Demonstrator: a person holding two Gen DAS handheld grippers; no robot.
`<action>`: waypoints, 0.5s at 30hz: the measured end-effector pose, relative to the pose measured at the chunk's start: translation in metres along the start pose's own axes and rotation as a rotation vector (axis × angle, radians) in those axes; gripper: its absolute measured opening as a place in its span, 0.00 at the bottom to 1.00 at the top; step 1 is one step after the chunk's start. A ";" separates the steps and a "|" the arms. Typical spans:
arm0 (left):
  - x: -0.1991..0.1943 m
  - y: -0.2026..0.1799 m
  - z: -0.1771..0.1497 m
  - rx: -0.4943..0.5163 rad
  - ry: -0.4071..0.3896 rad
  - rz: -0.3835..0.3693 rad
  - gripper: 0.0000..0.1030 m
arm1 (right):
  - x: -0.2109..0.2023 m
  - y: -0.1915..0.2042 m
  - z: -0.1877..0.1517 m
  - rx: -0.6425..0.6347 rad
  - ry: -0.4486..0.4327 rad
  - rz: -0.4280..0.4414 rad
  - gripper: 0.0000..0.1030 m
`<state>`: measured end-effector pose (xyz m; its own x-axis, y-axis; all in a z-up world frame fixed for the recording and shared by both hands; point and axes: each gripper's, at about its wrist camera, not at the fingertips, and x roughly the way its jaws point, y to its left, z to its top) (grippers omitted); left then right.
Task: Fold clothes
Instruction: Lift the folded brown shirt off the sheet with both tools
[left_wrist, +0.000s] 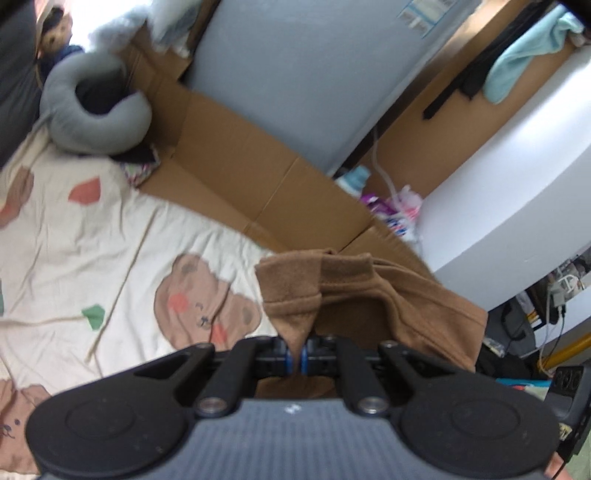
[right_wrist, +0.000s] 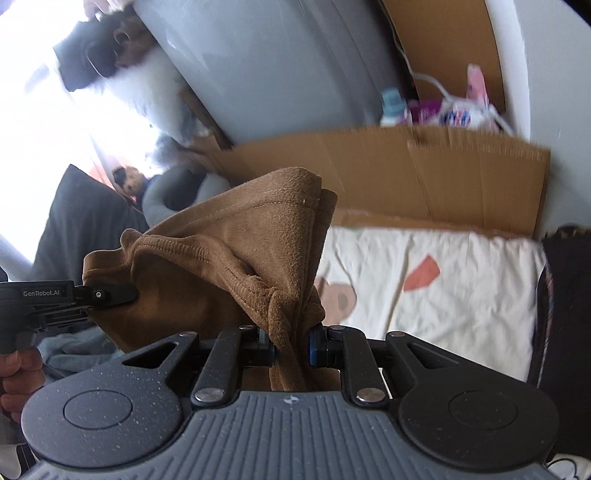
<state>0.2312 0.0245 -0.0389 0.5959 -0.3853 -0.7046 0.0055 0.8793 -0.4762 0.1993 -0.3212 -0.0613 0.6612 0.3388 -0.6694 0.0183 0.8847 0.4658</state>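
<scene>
- Left gripper (left_wrist: 295, 356) was clamped on a thin fold of the brown garment (left_wrist: 369, 295), cloth running forward from its fingers.
- Right gripper (right_wrist: 293, 349) pinched a bunched edge; garment was held above the bedsheet (right_wrist: 424, 291).

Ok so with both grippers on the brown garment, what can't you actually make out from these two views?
- What kind of garment it is: bunched in both views, lower part hidden behind the right gripper.
- Whether it touches the sheet: left view, the left gripper body blocks what is below.
- Label on the grey panel: left view, too small and blurred.
- Items behind the cardboard: right view, motion blur.
</scene>
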 end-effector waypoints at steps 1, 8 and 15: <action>-0.008 -0.006 0.004 0.010 -0.009 -0.006 0.04 | -0.008 0.003 0.005 -0.003 -0.012 0.000 0.14; -0.054 -0.041 0.022 0.061 -0.038 -0.028 0.04 | -0.066 0.031 0.035 -0.037 -0.080 0.006 0.14; -0.092 -0.072 0.027 0.079 -0.056 -0.034 0.04 | -0.115 0.053 0.058 -0.069 -0.127 0.011 0.14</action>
<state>0.1976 0.0044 0.0746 0.6382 -0.4012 -0.6571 0.0887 0.8861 -0.4550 0.1682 -0.3315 0.0738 0.7504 0.3095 -0.5841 -0.0381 0.9024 0.4292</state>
